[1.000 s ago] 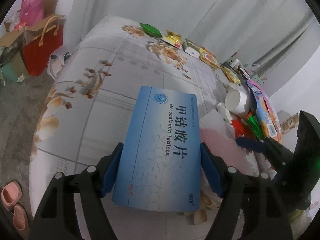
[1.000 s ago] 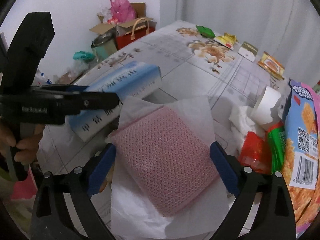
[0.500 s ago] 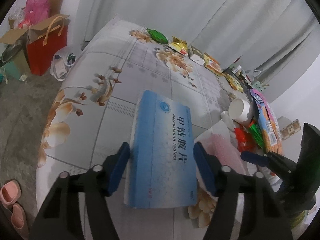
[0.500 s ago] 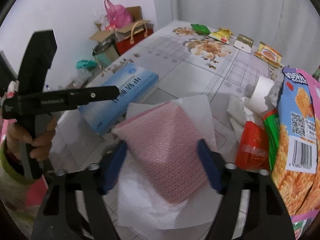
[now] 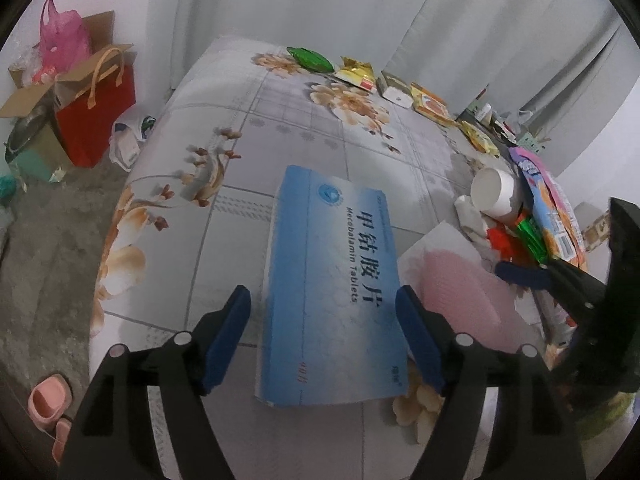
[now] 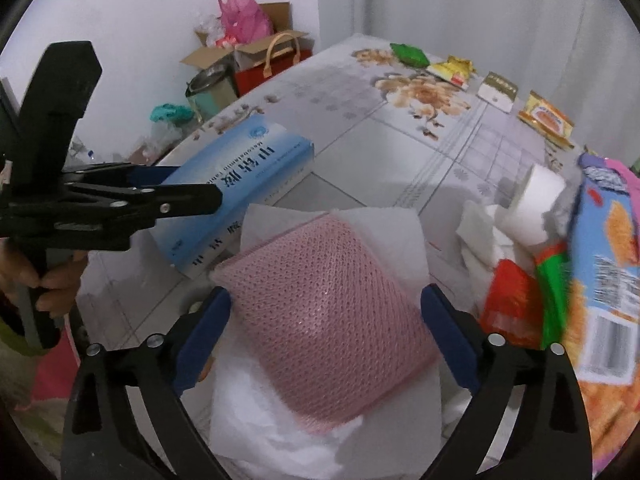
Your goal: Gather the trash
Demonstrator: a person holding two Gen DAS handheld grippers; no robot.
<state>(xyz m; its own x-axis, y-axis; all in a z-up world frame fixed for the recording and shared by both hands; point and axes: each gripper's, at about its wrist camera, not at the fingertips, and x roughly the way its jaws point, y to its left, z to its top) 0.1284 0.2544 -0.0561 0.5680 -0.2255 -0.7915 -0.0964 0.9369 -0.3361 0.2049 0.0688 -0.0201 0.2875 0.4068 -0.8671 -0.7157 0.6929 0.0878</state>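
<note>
A blue Mecobalamin tablet box [image 5: 332,288] lies between the fingers of my left gripper [image 5: 324,312]; the pads stand a little off its sides, so the gripper is open. The box also shows in the right wrist view [image 6: 240,184]. My right gripper [image 6: 326,312] is closed on a pink mesh pad [image 6: 328,312] wrapped in white tissue [image 6: 280,432]; the pad bulges between the pads. The pad also shows in the left wrist view [image 5: 460,292], right of the box.
A floral table [image 5: 280,128] holds a trash pile at right: white cup [image 5: 494,192], snack bag [image 5: 548,208], red and green wrappers [image 5: 516,236]. More wrappers [image 5: 356,72] line the far edge. Red bag [image 5: 96,120] and slippers [image 5: 48,404] are on the floor at left.
My left gripper's fingers have spread off the blue box, which they pressed half a second ago. My right gripper stays closed on the pink pad and has shifted slightly.
</note>
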